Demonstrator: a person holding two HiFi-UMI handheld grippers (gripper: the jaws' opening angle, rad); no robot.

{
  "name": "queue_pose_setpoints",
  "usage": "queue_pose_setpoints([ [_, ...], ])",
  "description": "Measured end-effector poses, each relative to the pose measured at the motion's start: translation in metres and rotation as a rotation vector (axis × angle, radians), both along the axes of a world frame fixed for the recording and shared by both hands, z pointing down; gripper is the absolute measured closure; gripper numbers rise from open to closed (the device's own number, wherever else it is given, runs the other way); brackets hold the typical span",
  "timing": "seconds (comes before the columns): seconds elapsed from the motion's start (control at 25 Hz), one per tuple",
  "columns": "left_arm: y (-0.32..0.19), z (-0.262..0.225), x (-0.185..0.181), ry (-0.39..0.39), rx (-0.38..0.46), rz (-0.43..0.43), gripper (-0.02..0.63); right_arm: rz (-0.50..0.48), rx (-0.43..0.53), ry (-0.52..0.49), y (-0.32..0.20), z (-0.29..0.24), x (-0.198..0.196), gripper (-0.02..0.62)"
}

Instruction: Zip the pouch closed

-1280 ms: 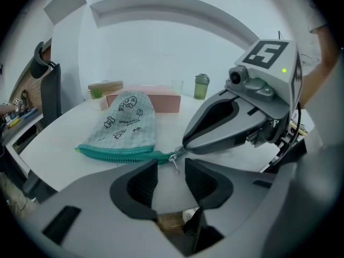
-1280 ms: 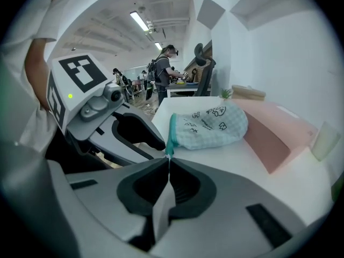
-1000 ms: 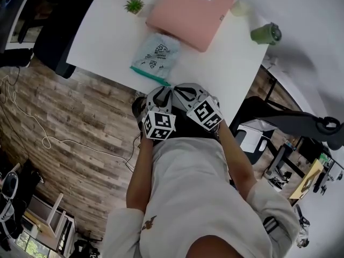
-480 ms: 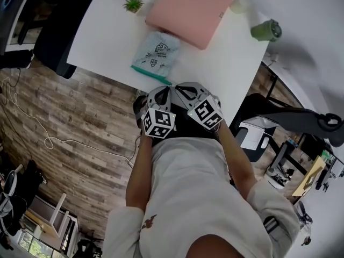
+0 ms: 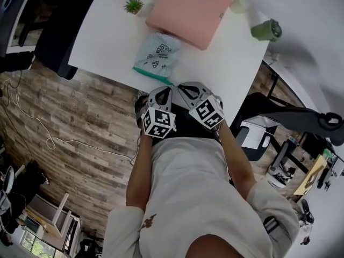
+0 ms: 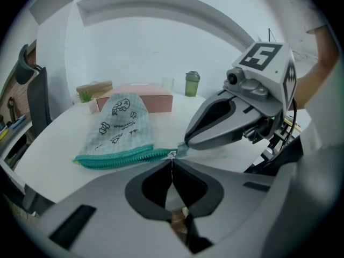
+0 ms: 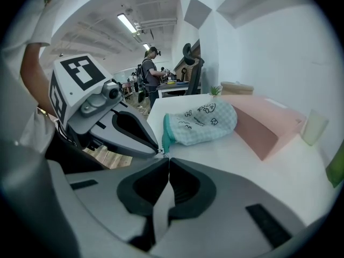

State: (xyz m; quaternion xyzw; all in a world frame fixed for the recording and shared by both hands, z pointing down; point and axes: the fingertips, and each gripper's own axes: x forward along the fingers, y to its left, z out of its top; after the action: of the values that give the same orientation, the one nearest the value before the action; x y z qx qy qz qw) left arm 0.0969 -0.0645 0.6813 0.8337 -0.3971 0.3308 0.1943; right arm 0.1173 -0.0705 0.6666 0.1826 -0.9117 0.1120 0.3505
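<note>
Grey left gripper and grey right gripper meet at one checked pale-green fabric pouch.
Both pairs of jaws are closed on its teal zip end, at the white desk's near edge; one pink box lies behind.

On the table, close to its near edge, the pouch. Just behind it, a box; left of the box, a potted plant (both well back from the near edge). Far right, a tumbler. At the pouch's near right corner, the left gripper and the right gripper, side by side, tips close together.
</note>
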Motion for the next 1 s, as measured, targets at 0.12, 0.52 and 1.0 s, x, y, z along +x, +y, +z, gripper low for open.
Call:
queue_pose_setpoints([
  [0.12, 0.0, -0.001, 0.0, 0.004, -0.01, 0.005, 0.607, 0.012, 0.003, 0.017, -0.002, 0.0, 0.003, 0.589],
  [0.52, 0.0, 0.001, 0.0, 0.05, -0.053, 0.0, 0.607, 0.047, -0.033, 0.005, -0.001, 0.002, 0.003, 0.591],
  [1.0, -0.011, 0.001, -0.021, 0.033, -0.056, -0.012, 0.608, 0.073, -0.056, 0.021, -0.001, 0.004, 0.01, 0.591],
])
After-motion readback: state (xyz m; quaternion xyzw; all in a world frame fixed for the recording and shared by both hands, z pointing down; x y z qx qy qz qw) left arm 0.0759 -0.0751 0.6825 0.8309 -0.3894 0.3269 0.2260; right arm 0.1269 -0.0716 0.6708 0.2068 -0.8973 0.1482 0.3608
